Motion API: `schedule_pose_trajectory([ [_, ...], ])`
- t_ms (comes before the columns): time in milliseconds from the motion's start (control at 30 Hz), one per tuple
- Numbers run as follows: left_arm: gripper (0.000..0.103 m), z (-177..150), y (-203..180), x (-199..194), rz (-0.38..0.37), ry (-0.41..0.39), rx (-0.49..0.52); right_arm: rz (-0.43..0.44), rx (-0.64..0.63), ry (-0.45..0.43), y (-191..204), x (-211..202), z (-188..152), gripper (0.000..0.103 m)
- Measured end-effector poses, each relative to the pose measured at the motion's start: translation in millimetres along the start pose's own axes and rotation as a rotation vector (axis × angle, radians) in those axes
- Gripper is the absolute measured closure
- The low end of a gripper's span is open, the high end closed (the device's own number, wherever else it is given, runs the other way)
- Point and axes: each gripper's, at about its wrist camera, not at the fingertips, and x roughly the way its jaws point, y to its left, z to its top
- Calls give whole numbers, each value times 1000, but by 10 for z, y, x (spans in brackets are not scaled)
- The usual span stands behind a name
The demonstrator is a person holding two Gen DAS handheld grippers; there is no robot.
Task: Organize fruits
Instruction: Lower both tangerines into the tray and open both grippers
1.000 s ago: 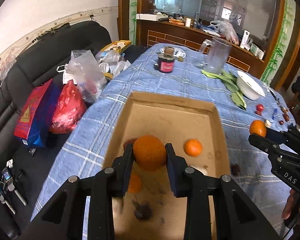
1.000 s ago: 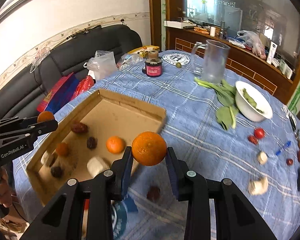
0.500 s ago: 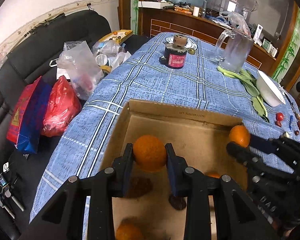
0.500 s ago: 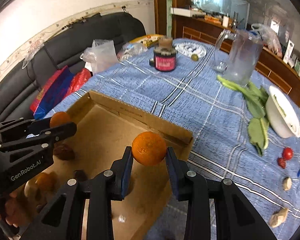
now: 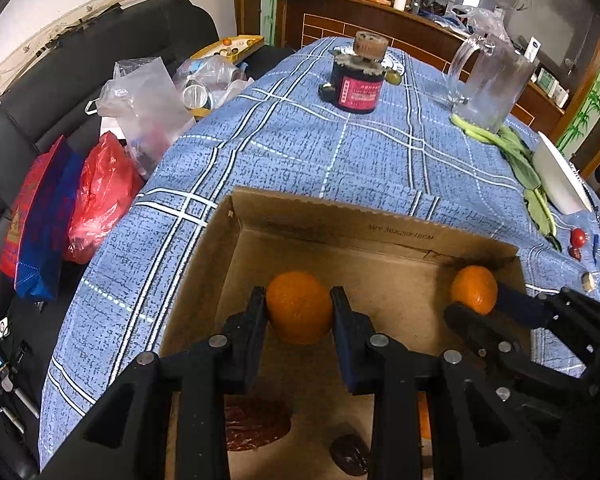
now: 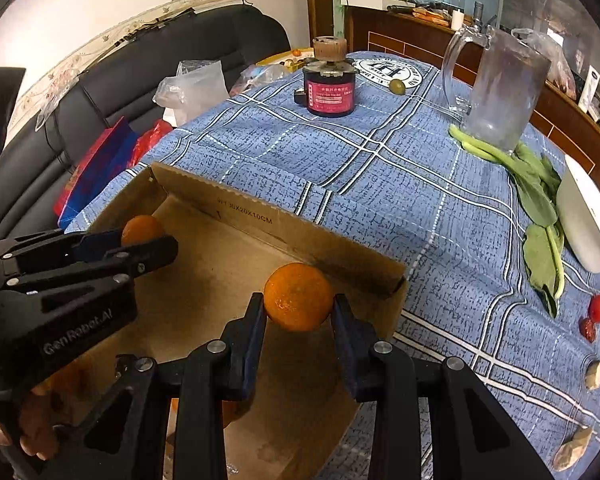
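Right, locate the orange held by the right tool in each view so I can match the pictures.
Left wrist view: the orange sits at right of centre, pinched at the tip of the right tool, near the box's far right corner.
Right wrist view: the same orange sits bottom centre, between that tool's pads.
Shared landmark: the cardboard box, with size lettering printed on its far wall.
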Motion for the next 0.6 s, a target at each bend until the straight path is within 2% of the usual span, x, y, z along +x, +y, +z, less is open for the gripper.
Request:
schedule_pose_trajectory([
  [333, 71, -34, 74, -34, 8, 3, -9, -23, -28, 11, 12, 9, -13, 66],
  [433, 65, -56, 97, -106, 25, -14, -8, -32, -44, 15, 45, -17, -39, 66],
  [500, 58, -73, 113, -190, 45, -36, -2, -46, -52, 10, 71, -64, -70, 65],
  [600, 55, -105, 142, -315, 61, -60, 8, -53, -47, -3, 74, -150, -97, 62],
])
